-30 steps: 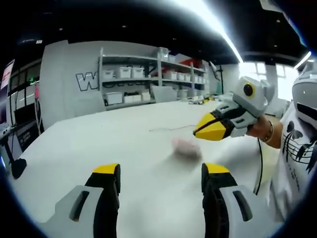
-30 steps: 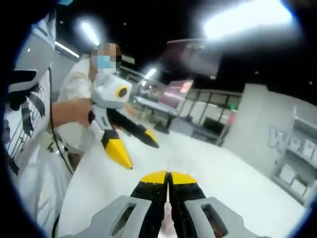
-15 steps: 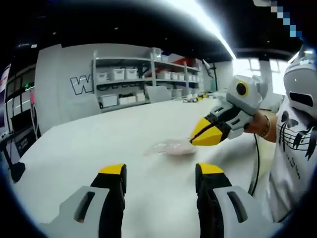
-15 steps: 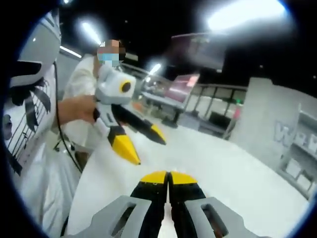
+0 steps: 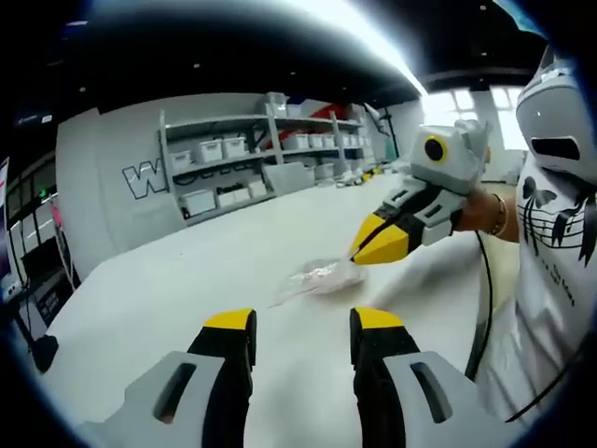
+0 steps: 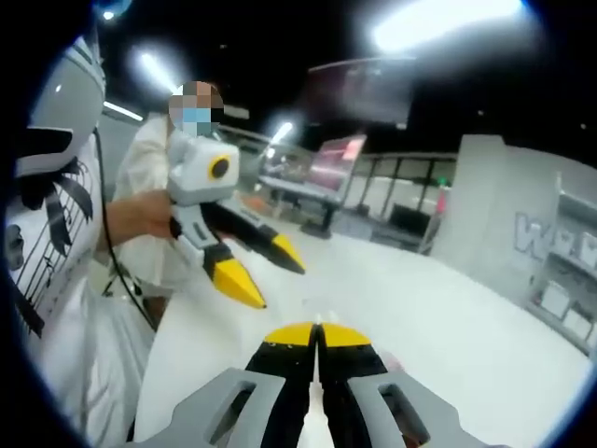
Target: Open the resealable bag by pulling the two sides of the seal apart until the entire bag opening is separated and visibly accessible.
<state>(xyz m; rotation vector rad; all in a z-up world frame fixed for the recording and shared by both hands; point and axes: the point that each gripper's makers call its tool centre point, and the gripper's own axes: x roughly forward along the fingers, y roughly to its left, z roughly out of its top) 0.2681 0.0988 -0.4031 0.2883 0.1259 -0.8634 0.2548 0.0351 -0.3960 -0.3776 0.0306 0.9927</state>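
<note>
1. in the left gripper view, the left gripper rises at 6 o'clock, jaws apart and holding nothing.
2. the resealable bag, clear and pinkish, lies on the white tabletop near centre.
3. the right gripper comes in from 3 o'clock, jaws clamped on the bag's edge.
4. in the right gripper view, the left gripper shows at 10 o'clock, jaws spread.

Lab or workshop: bin-stocked shelving, white worktable.
</note>
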